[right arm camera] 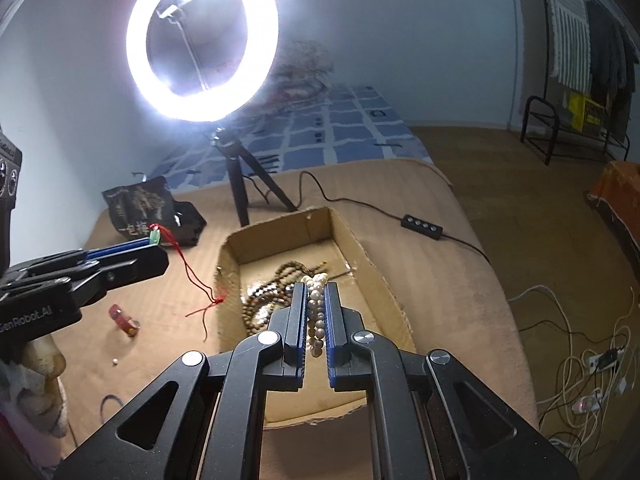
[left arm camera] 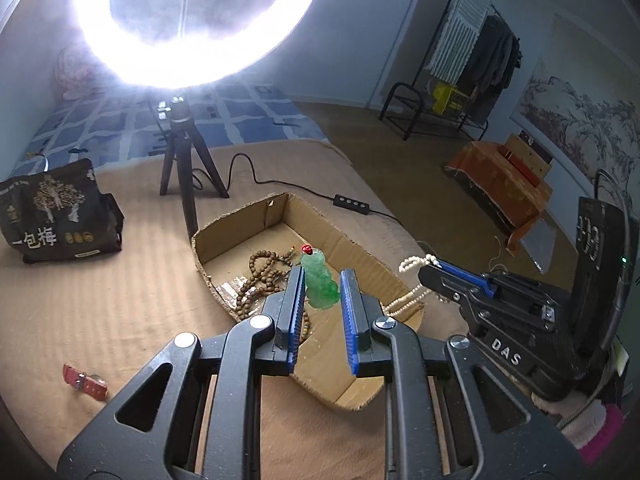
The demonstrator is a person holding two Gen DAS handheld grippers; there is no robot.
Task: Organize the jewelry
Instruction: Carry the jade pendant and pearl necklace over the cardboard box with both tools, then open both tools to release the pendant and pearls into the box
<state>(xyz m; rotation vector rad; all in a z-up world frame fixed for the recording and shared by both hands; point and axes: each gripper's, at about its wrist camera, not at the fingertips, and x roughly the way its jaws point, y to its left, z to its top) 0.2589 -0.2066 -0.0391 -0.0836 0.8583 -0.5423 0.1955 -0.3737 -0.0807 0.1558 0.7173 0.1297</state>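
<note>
**Left wrist view: two pieces held over the box**

Left wrist view shows the left claw (left arm camera: 320,292) closed on a green pendant (left arm camera: 320,286), its blue pads touching both sides. The pendant's red cord (right arm camera: 196,280) hangs down outside the box's left wall, seen from the right wrist. The right claw (right arm camera: 316,316) is nearly closed and pinches a pearl strand (right arm camera: 316,312); the rest of the strand drapes over the box's right wall.

Both pieces are lifted above the cardboard box (left arm camera: 360,248), probably so they can go inside it, where a brown bead string (left arm camera: 260,276) already lies near the left wall. A red strap (left arm camera: 85,382) is left on the bed, well apart from the box, near the front edge.

The ring light (left arm camera: 192,20) glares strongly. The box's near corner is hidden behind the claws, and I cannot tell what the shiny thing under the brown beads is.
</note>
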